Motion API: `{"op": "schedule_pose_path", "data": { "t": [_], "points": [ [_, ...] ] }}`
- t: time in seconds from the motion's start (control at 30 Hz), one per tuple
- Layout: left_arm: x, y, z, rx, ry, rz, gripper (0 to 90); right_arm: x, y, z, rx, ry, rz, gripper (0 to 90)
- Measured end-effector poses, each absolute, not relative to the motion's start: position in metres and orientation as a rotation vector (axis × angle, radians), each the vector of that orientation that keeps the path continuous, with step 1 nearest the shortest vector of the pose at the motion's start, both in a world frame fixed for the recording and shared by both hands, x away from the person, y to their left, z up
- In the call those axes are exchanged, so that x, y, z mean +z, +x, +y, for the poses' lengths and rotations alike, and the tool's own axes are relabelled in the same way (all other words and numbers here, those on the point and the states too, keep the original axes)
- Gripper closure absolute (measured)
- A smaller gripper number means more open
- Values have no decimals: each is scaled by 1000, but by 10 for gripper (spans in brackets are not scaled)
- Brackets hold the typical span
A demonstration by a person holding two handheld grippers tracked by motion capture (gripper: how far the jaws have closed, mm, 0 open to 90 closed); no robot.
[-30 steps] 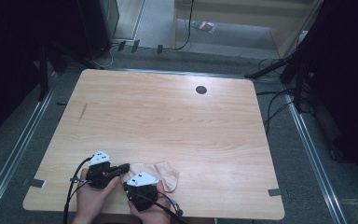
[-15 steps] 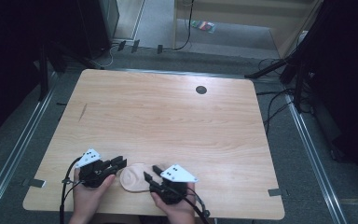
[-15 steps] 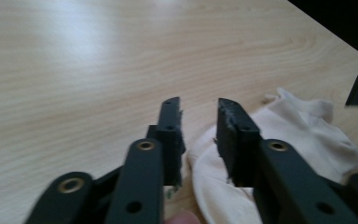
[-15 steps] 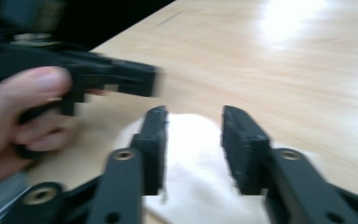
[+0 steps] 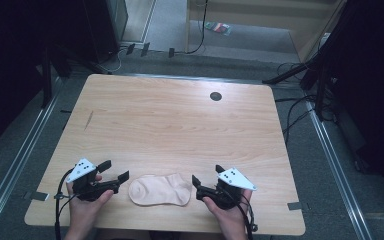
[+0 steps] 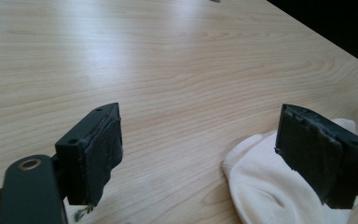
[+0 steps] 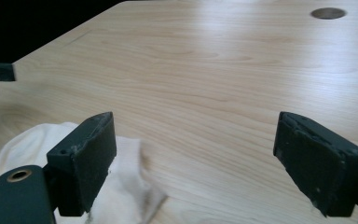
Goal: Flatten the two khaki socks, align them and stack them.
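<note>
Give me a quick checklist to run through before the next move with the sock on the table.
1. Sock lies flat on the table, near the front edge: ok.
2. Left tongs open after just opening, nothing between the jaws: ok.
3. Right tongs open after just opening, nothing between the jaws: ok.
4. Both tongs clear of the sock, one at each end: ok.
5. Sock fully smoothed, no folds: cannot tell; a crease shows at one end in the right gripper view.
</note>
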State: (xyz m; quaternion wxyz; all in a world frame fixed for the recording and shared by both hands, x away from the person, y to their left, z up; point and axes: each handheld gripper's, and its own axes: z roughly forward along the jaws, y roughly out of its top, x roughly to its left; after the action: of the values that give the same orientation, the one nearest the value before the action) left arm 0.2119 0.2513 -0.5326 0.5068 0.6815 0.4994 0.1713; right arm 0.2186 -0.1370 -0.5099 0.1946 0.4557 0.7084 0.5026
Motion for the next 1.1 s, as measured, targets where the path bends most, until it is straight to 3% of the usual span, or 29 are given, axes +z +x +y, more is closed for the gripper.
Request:
{"op": "schedule_pose_path", "data": {
  "t": [0.23, 1.1],
  "points": [
    [-534, 211, 268, 464, 1636, 1230, 90, -511, 223, -169, 1365, 1321, 1911, 134],
    [-542, 212, 332, 603, 1644, 1359, 90, -524, 234, -274, 1262, 1487, 1694, 137]
  ]
}}
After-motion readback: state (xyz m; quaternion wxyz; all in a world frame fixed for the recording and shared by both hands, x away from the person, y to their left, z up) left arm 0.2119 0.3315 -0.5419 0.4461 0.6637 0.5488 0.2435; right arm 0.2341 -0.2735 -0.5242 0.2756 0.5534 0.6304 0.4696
